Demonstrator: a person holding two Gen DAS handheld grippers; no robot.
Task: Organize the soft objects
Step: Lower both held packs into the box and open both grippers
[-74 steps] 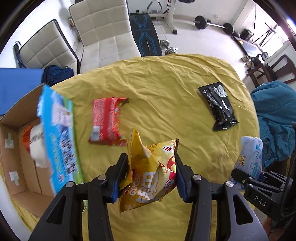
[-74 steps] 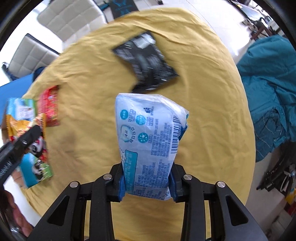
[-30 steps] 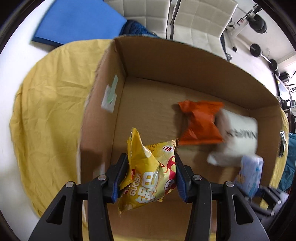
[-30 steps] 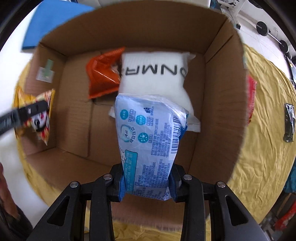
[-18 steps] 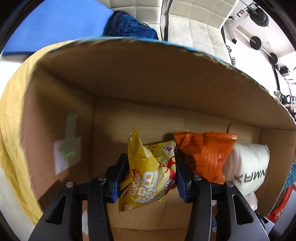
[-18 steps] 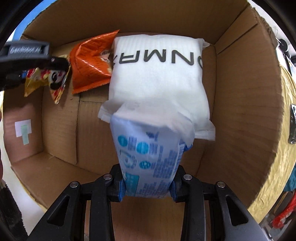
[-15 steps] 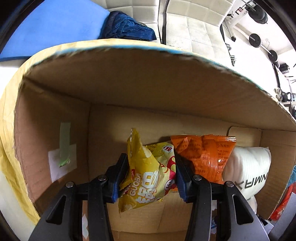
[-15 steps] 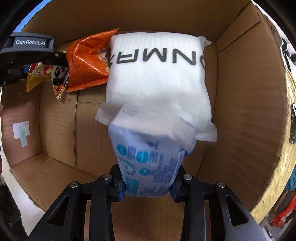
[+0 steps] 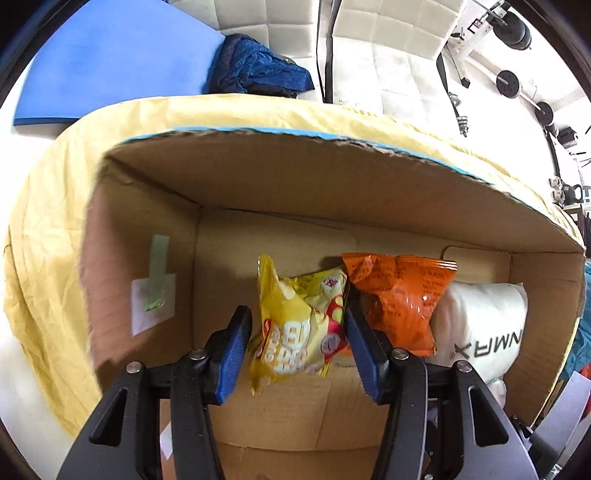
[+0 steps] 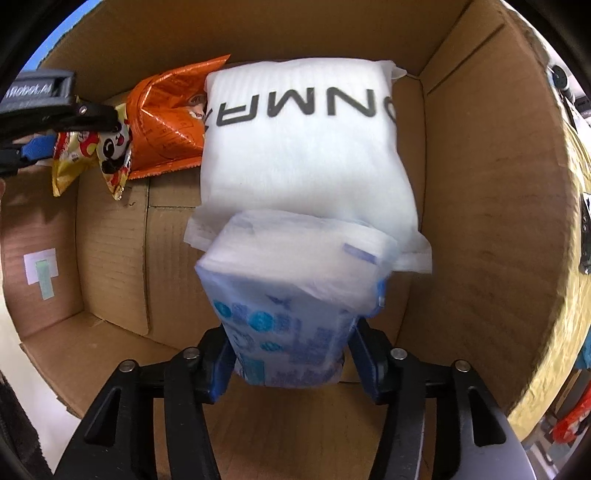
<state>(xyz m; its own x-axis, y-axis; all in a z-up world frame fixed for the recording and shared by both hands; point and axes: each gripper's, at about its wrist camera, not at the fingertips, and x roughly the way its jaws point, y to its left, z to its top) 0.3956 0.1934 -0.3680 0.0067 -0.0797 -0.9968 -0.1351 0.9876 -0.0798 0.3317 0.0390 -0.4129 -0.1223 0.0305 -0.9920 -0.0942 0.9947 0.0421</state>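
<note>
Since half a second ago both tongs have been opening inside the cardboard box (image 9: 303, 184). The left tongs (image 9: 297, 339) now stand apart from the yellow snack bag (image 9: 295, 325): a gap shows at the left pad, and the bag sags between the jaws near the box floor. The right tongs (image 10: 291, 354) have spread too, and the blue tissue pack (image 10: 295, 314) has slumped lower between them, its top against the white pack (image 10: 306, 147); whether the pads still press on it cannot be told.

The box's left half is bare floor, with walls close on every side. The white pack fills the right half, and the orange snack bag (image 9: 399, 299) lies wedged between it and the yellow bag.

Only the left wrist view shows the surroundings: the yellow cloth (image 9: 48, 236) over the counter, a blue mat (image 9: 110, 59) and white chairs (image 9: 388, 26) beyond. Only the right wrist view shows the tissue pack, and the left tongs from the side.
</note>
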